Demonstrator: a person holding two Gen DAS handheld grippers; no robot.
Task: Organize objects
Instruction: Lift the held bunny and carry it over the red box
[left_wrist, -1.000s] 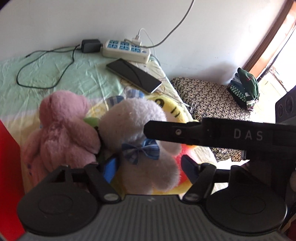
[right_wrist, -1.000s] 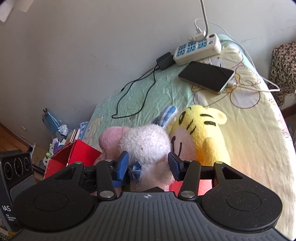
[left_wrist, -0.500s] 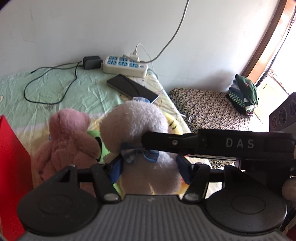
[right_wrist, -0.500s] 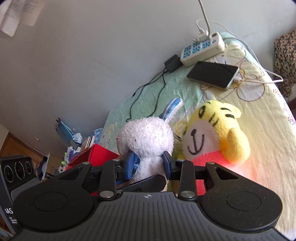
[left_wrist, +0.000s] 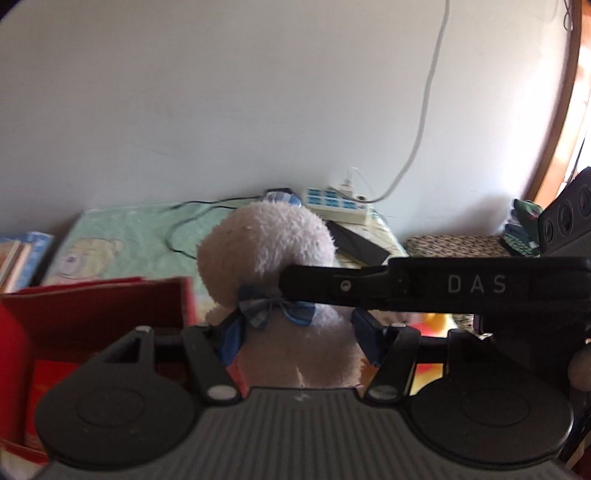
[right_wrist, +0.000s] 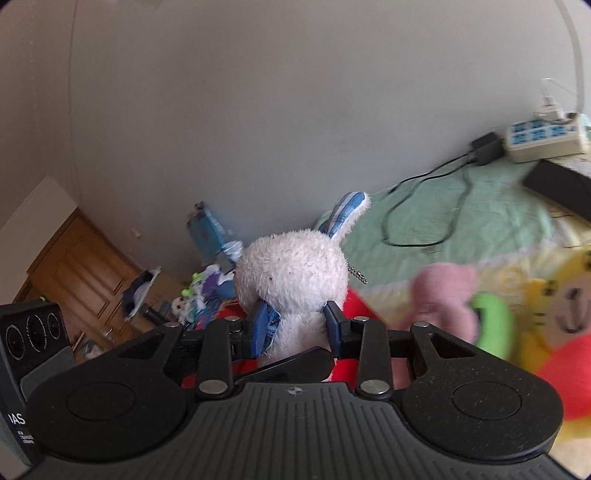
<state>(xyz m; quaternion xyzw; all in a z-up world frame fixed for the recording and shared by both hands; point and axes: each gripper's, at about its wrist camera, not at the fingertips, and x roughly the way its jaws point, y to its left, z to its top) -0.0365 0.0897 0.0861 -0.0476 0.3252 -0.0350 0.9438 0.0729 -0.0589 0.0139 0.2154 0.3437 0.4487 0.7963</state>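
White rabbit lifted in a two-gripper clench!

The white rabbit (right_wrist: 291, 280) was grasped by both the right gripper (right_wrist: 295, 328) and left gripper (left_wrist: 297, 339), with the red box (left_wrist: 92, 317) at nine o'clock; soft plush could be squeezed loose.

The left tongs (left_wrist: 297, 341) grip a white plush rabbit (left_wrist: 271, 258) below its blue bow (left_wrist: 275, 310). The right tongs' black finger (left_wrist: 424, 286) crosses in front. A red box (left_wrist: 96, 317) sits left; a power strip (left_wrist: 338, 201) lies on the bed (left_wrist: 122, 240).
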